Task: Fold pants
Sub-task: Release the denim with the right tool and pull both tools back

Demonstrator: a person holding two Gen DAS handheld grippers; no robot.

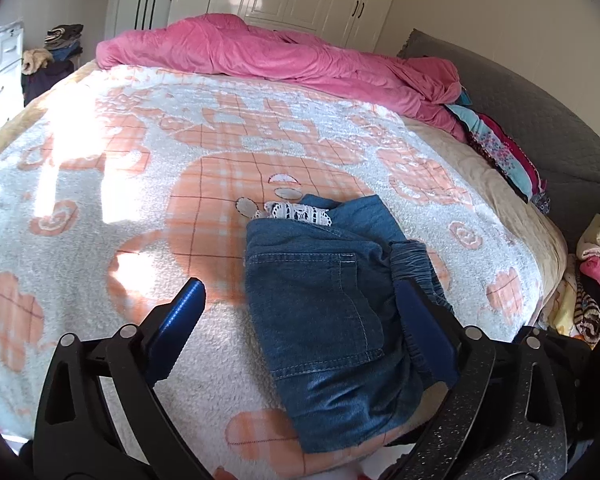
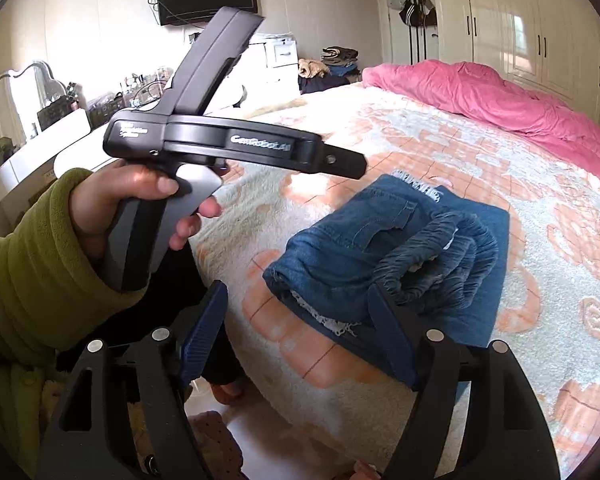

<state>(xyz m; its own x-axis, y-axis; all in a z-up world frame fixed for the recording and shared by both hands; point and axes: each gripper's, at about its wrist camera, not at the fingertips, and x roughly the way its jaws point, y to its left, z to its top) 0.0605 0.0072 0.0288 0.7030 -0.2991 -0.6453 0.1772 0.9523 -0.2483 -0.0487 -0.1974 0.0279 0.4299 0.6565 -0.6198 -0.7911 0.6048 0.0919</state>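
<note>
Blue denim pants [image 1: 324,304] lie folded into a compact bundle on the bed, with white lace trim at the far end and the gathered elastic waistband on the right. In the right wrist view the pants [image 2: 384,252] lie near the bed's near edge. My left gripper [image 1: 300,304] is open above the bundle, its blue fingers [image 1: 184,312] wide apart and holding nothing. My right gripper [image 2: 300,308] is open too, its right finger just in front of the waistband. The left gripper's body [image 2: 228,144] shows in the right wrist view, held in a hand with a green sleeve.
The bed is covered by a white and orange fleece blanket [image 1: 140,168]. A pink duvet [image 1: 260,56] is bunched at its far side. Folded clothes [image 1: 500,148] lie along the grey headboard [image 1: 540,112]. A dresser [image 2: 40,152] and white wardrobes [image 2: 520,32] line the walls.
</note>
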